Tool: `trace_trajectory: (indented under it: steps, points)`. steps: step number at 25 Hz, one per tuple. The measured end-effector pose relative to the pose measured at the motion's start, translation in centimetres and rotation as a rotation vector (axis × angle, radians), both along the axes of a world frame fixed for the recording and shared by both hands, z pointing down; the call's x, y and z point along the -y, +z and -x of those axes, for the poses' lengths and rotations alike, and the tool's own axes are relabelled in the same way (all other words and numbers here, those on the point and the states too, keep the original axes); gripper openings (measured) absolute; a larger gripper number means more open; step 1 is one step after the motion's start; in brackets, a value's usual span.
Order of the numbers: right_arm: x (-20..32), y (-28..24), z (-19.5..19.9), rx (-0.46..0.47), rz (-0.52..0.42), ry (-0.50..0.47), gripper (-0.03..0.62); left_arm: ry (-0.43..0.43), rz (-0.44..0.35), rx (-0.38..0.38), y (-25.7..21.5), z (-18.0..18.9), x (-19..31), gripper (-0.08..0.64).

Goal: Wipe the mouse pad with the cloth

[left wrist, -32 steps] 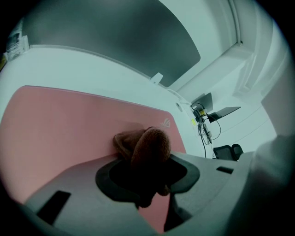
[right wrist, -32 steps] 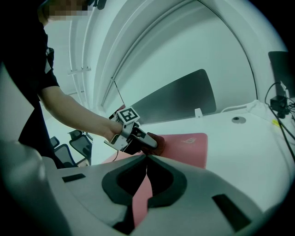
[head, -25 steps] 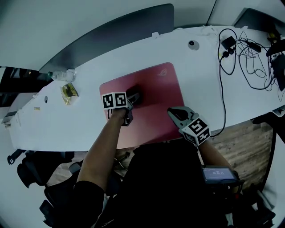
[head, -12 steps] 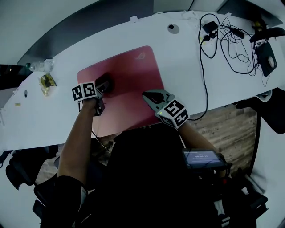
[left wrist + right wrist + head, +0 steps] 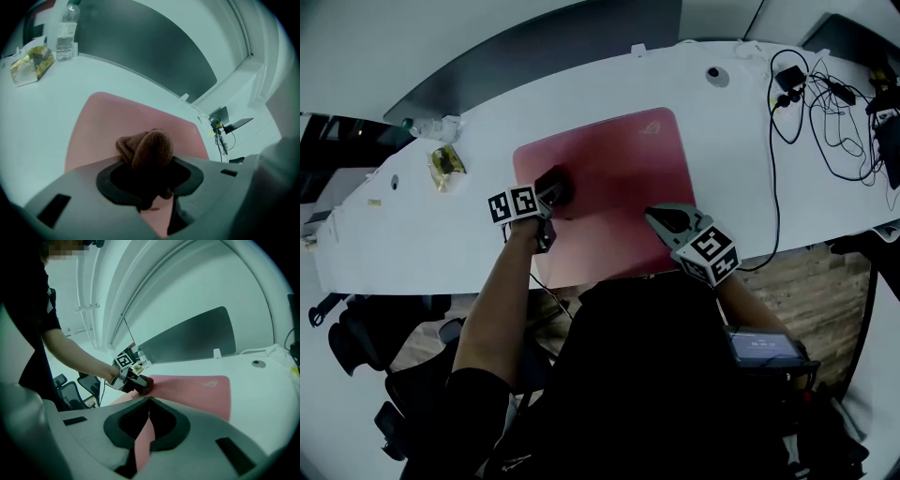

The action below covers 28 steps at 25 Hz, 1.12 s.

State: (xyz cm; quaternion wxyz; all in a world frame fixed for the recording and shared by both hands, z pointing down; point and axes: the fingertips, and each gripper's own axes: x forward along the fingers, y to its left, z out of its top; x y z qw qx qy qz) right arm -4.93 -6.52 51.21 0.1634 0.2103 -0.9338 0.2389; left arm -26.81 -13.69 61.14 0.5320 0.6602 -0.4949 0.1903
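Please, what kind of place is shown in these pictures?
Most likely an office or lab workspace: a long white desk with a pink mouse pad on it, a tangle of cables at one end, and dark office chairs beside it.

I am looking down on the table [image 5: 441,244], with the mouse pad [image 5: 619,178] lying in its middle and reaching to the near edge. The cloth [image 5: 555,186] is sitting on the pad's left part, where my left gripper [image 5: 547,197] is clamping it between its jaws. My right gripper [image 5: 652,215] is hovering over the pad's near right corner, apart from the cloth. Left of the pad, a packet [image 5: 447,162] is lying near the table's far edge, with a bottle [image 5: 431,127] standing just behind it. Cables [image 5: 825,122] are sprawling at the table's right end, well apart from the pad.
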Motion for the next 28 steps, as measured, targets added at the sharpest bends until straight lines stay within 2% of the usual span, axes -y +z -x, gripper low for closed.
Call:
trace_trajectory:
  steps: [6,20,28]
  points:
    - [-0.6,0.1,0.3,-0.011,0.003,-0.003,0.026,-0.030,0.000,0.018,-0.1,2.7,-1.1,0.163]
    - [-1.6,0.0,1.2,-0.018,-0.003,-0.003,0.026,-0.193,0.005,0.046,-0.1,8.6,-4.2,0.155]
    - [-2.5,-0.3,2.6,-0.032,-0.015,-0.013,0.026,-0.168,-0.003,0.194,-0.7,12.3,-6.3,0.133]
